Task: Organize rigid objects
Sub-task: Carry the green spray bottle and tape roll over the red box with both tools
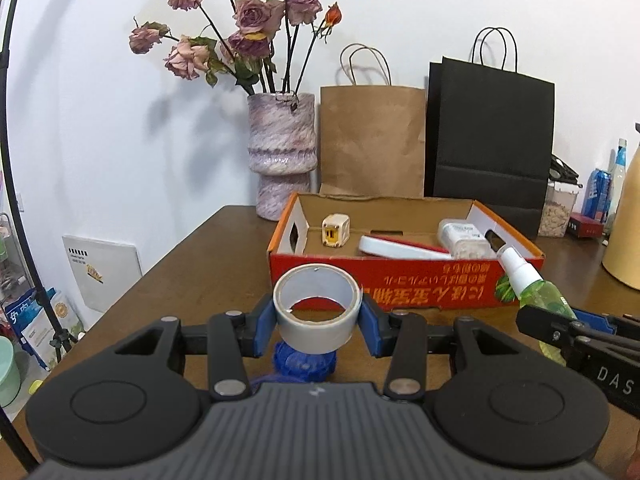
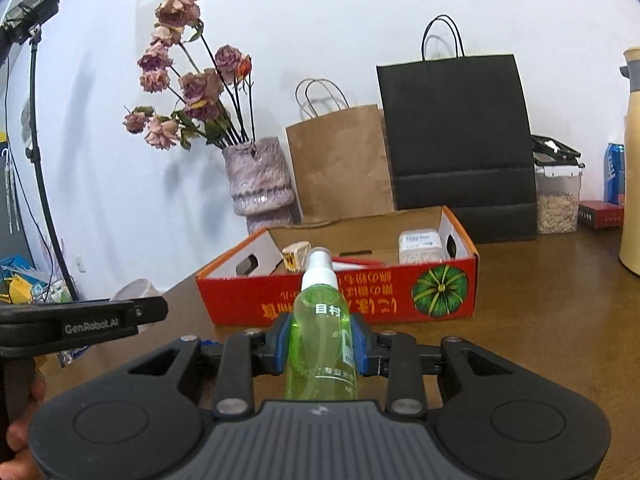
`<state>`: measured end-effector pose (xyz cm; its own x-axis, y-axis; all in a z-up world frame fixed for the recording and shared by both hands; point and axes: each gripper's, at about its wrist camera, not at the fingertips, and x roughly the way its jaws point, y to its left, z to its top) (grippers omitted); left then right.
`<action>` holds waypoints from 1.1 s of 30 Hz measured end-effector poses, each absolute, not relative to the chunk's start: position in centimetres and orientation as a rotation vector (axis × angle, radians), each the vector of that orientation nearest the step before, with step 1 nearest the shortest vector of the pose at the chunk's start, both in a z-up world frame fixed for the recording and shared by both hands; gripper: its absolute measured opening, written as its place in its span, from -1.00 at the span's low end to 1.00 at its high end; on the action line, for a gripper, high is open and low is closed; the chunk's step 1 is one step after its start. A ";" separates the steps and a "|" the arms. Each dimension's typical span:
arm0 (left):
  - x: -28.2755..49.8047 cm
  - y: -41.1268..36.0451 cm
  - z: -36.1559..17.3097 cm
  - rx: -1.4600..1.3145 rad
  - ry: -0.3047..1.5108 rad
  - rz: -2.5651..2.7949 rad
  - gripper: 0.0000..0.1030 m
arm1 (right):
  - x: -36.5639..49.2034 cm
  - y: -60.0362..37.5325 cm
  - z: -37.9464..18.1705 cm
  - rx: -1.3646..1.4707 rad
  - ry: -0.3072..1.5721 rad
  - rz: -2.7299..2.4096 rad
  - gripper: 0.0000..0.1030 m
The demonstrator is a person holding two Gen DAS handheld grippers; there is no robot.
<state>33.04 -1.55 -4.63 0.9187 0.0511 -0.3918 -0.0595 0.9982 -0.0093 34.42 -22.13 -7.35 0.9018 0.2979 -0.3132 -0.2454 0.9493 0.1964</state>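
Observation:
My left gripper [image 1: 318, 326] is shut on a roll of grey tape [image 1: 318, 322], held above the table in front of the red cardboard box [image 1: 400, 280]. A blue object [image 1: 304, 362] lies on the table just under the tape. My right gripper [image 2: 322, 348] is shut on a green spray bottle [image 2: 322, 340] with a white nozzle, pointing at the same box [image 2: 340, 304]; the bottle [image 1: 532, 284] also shows at the right of the left wrist view. Inside the box lie a cream cube [image 1: 335, 230], a white and red flat item [image 1: 400, 247] and a white container [image 1: 464, 238].
Behind the box stand a purple vase [image 1: 280, 152] of dried roses, a brown paper bag [image 1: 372, 140] and a black paper bag [image 1: 490, 132]. A jar [image 2: 558, 200], a blue can [image 2: 614, 174] and a tan jug [image 2: 632, 160] stand at the right. The table's left edge drops off near a light stand [image 2: 44, 184].

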 end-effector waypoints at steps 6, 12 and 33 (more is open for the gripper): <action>34.4 -2.0 -3.7 -0.044 0.385 0.068 -0.13 | 35.6 -22.1 -6.1 0.161 0.309 0.274 -0.42; 36.2 -2.3 -3.3 -0.067 0.373 0.079 -0.13 | 37.2 -21.9 -5.3 0.164 0.275 0.263 -0.41; 42.3 -3.1 -2.6 -0.087 0.346 0.099 -0.13 | 43.2 -22.2 -4.4 0.165 0.219 0.238 -0.41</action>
<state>42.34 -3.10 -2.63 0.9361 0.0815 -0.3421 -0.1113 0.9915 -0.0681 43.21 -22.18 -4.42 0.9483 0.2509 -0.1944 -0.2153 0.9585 0.1871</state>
